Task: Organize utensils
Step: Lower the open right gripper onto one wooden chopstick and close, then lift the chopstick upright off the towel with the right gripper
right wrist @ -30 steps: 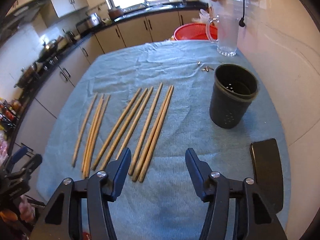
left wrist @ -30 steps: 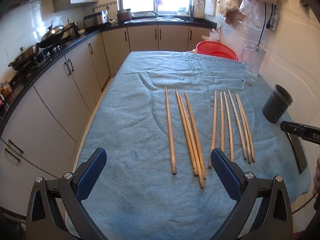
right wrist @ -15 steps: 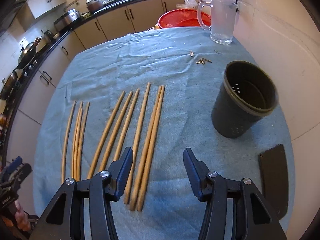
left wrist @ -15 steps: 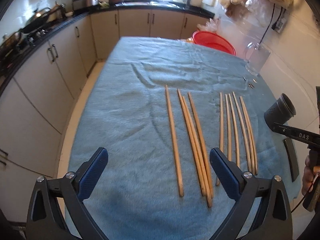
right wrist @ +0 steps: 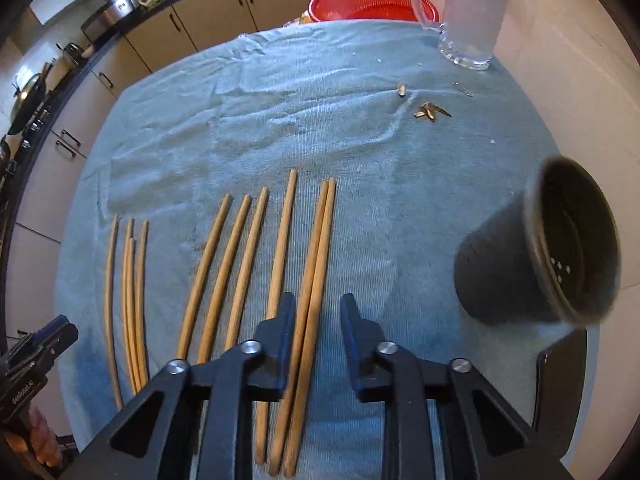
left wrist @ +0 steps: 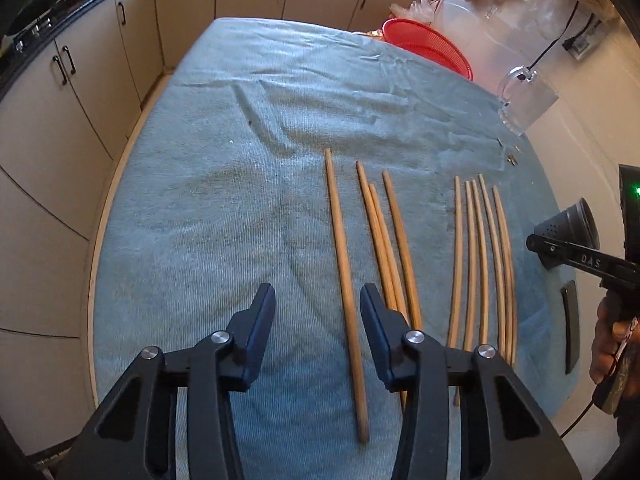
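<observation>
Several wooden chopsticks lie side by side on a blue-grey towel [left wrist: 200, 220], in a left group [left wrist: 380, 240] and a right group [left wrist: 480, 260]. My left gripper [left wrist: 318, 308] points steeply down over the near ends, its jaws closing. The leftmost chopstick [left wrist: 344, 280] lies between them, close to the right finger, and no pad presses on it. My right gripper [right wrist: 318, 312] is also closing, with the rightmost pair of chopsticks [right wrist: 316, 264] running between its jaws, untouched by the pads. A black perforated utensil holder [right wrist: 536, 256] stands to the right of that pair.
A glass mug [right wrist: 468, 20] and a red basket [right wrist: 368, 0] sit at the table's far end. Small metal bits [right wrist: 430, 111] lie on the towel. A flat black slab [right wrist: 560, 380] rests near the right edge. Kitchen cabinets [left wrist: 80, 100] run along the left.
Both grippers have moved forward and down over the chopsticks' near ends. Their jaws have narrowed a lot, the left around one chopstick, the right around a pair.
</observation>
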Available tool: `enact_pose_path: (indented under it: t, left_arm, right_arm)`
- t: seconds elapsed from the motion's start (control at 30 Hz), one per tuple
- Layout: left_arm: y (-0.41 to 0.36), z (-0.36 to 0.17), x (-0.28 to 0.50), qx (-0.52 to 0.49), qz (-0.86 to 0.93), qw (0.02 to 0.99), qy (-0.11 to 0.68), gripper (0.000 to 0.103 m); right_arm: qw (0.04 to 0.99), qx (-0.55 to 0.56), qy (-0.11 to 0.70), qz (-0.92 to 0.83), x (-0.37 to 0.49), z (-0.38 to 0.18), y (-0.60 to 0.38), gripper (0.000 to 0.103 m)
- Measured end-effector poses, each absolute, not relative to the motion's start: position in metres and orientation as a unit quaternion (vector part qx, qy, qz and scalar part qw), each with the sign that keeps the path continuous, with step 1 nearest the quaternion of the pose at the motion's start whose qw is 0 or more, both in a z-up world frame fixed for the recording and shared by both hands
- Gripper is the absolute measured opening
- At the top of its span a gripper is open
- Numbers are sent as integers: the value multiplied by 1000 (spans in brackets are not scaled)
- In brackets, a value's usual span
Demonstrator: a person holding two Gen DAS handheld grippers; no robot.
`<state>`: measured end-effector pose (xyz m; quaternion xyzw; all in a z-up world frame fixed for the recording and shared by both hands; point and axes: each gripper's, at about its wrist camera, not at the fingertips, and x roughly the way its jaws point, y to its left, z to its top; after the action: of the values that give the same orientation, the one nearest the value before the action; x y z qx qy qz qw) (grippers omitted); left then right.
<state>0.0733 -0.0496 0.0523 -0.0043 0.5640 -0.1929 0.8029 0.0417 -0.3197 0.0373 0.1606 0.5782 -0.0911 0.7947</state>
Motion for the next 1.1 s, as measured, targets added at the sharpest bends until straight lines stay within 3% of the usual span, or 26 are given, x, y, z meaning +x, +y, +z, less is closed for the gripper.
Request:
enact_pose_path:
  t: [0.13,0.33,1.1]
  left_arm:
    - [-53,46,86,-4,-200,790,580,37]
    - [-60,40,99,-6,-207,776,596,32]
    - [-72,36,111,14,-187,791,582,32]
  right_arm:
    - [781,160,595,-99,61,28,-322,19]
    - [758,155,624,-113,78,11,-328,9]
    - [763,182,610,-109,79,4,-333,9]
